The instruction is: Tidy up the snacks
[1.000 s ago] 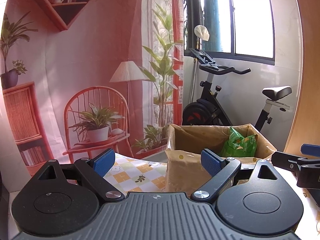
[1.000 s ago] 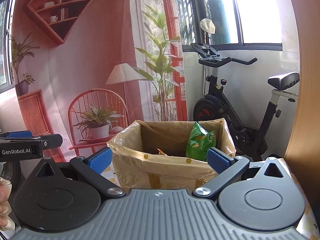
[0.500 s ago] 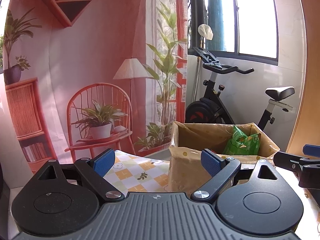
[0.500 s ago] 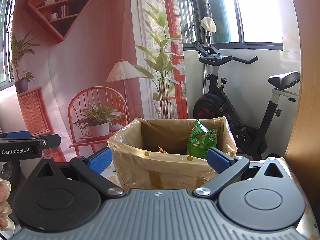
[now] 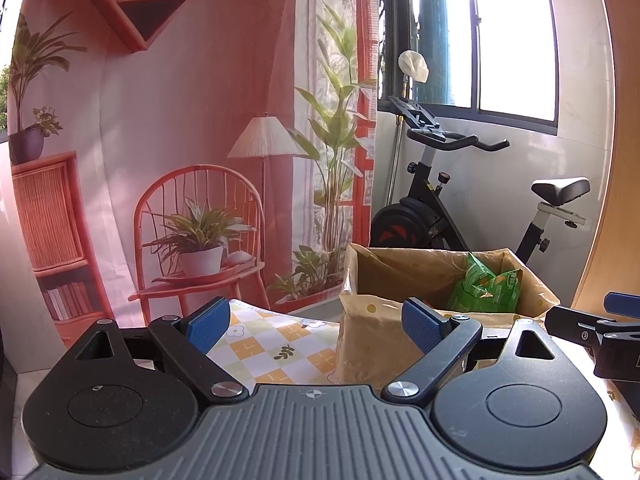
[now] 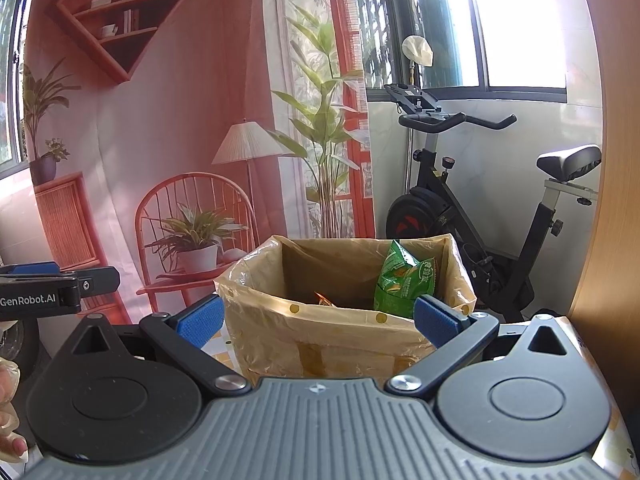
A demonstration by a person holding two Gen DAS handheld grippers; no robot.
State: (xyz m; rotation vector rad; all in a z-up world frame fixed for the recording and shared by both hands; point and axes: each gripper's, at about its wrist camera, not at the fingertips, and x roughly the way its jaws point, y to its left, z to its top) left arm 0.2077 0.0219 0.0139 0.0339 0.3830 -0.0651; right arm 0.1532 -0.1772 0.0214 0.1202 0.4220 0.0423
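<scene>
Box (image 6: 320, 344) with one green snack bag (image 6: 404, 284)

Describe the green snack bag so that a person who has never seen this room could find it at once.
Find the brown box lined with clear plastic, on the checked tablecloth before the exercise bike. The green snack bag stands inside at its right wall. It is the only green item there; the other packet is orange and lies low.

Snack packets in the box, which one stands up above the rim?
The green snack bag, leaning at the right side of the lined cardboard box. The orange packet lies low inside, only its tip showing.
</scene>
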